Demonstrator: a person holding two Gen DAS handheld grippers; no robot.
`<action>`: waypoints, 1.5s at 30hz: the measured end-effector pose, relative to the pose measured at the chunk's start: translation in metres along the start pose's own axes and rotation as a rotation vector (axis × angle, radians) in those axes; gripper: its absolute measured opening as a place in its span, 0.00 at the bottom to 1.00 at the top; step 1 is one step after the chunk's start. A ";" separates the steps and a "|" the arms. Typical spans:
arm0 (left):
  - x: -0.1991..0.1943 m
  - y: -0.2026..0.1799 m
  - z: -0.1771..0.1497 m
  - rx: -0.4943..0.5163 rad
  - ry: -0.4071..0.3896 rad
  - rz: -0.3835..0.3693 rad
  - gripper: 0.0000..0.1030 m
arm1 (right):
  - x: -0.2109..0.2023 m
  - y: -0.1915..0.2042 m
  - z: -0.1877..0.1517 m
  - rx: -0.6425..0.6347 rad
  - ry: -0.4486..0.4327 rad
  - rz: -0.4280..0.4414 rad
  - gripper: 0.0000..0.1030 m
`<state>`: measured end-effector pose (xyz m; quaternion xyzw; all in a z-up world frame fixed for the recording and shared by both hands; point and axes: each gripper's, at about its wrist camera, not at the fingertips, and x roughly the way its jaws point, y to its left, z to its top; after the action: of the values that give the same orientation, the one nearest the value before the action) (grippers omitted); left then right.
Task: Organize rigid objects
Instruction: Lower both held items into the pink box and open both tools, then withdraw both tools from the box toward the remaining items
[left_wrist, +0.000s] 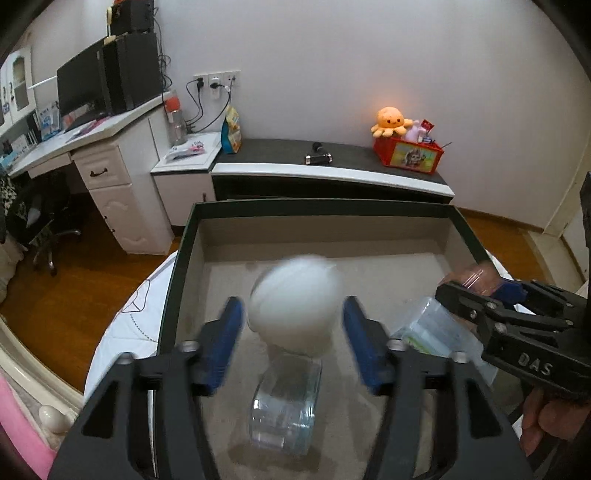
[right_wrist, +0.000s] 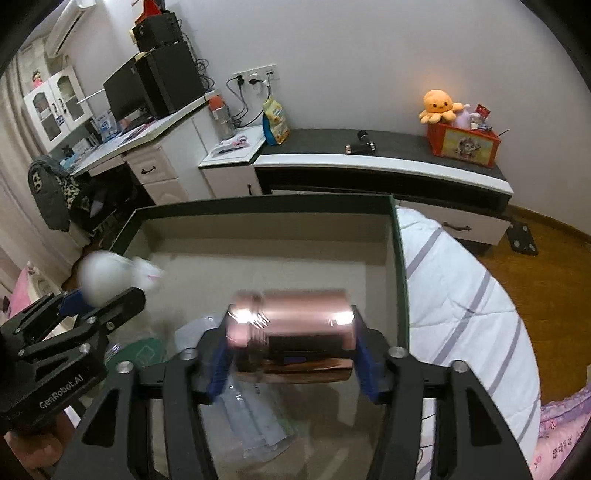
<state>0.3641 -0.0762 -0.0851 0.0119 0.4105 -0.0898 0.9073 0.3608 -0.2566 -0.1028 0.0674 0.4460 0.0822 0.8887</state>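
From the left wrist view, the left gripper (left_wrist: 293, 330) has its blue fingers (left_wrist: 229, 332) spread wide, and a blurred white egg-shaped object (left_wrist: 295, 301) sits between them, apart from both pads, so whether it is held cannot be told. Below the fingers lies a clear plastic container (left_wrist: 284, 402) on the floor of a dark-rimmed box (left_wrist: 184, 258). To the right of the fingers, the right gripper (left_wrist: 480, 291) holds a blurred pinkish thing.

From the right wrist view, the right gripper (right_wrist: 290, 350) has its fingers (right_wrist: 365, 363) closed against the ends of a rose-gold metal cylinder (right_wrist: 291, 325), held crosswise above the box (right_wrist: 400, 266). Left of the fingers, the left gripper (right_wrist: 99, 299) carries the white object (right_wrist: 103, 277)
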 end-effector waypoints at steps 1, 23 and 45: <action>-0.004 0.001 -0.002 -0.004 -0.014 0.007 0.83 | -0.001 0.000 0.000 0.006 -0.005 0.000 0.85; -0.182 0.015 -0.102 -0.048 -0.280 0.050 1.00 | -0.166 0.043 -0.092 0.002 -0.296 -0.035 1.00; -0.265 0.009 -0.210 -0.112 -0.300 0.081 1.00 | -0.233 0.072 -0.211 -0.034 -0.325 -0.109 1.00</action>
<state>0.0381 -0.0069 -0.0266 -0.0357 0.2738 -0.0308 0.9606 0.0482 -0.2248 -0.0317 0.0403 0.2978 0.0296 0.9533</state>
